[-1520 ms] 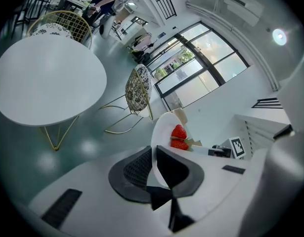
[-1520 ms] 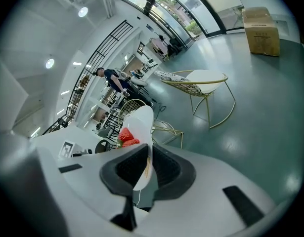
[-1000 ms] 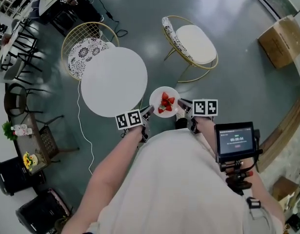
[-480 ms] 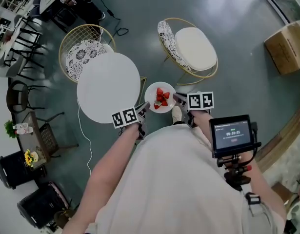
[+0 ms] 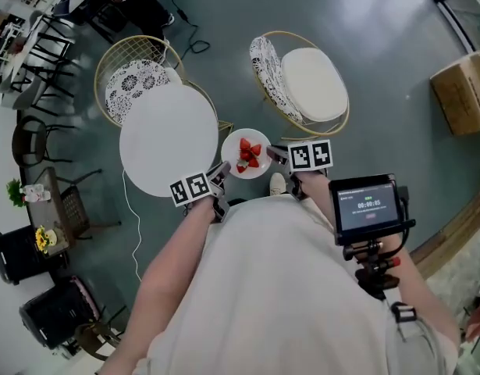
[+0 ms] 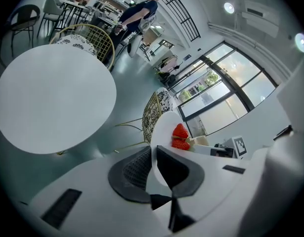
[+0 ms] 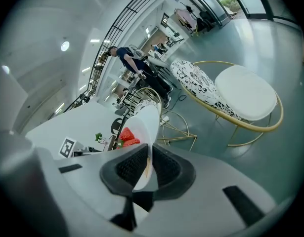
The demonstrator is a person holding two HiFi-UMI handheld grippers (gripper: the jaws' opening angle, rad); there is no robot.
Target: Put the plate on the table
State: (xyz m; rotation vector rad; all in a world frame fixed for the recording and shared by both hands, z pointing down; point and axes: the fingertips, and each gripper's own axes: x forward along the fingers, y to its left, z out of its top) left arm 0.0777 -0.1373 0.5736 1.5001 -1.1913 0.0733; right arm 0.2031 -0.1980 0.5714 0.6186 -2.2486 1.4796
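Right now the plate (image 5: 246, 153) is held between both tools, above the grey floor (image 5: 224, 22) and just beside the right edge of the round white surface (image 5: 168, 137), not resting on it. From the left gripper view, the left tool (image 6: 152, 169) has its two dark ribbed pads pressed onto the near rim of the plate, one pad on each face of the thin white edge. Likewise the right tool (image 7: 148, 167) pinches the opposite rim, its pads closed on the edge. Red strawberries (image 5: 248, 155) lie near the middle of the plate; in both gripper views they show just past the jaws. Behind the surface stands a gold wire chair (image 5: 134, 76) with a patterned black-and-white cushion, partly tucked under the surface's far edge. Another gold-framed chair (image 5: 314, 73) with a plain white seat stands to the right, near the plate but apart from it. A small screen (image 5: 367, 205) on a mount sits at the person's right side, and a cardboard box (image 5: 460, 92) lies on the floor at the far right
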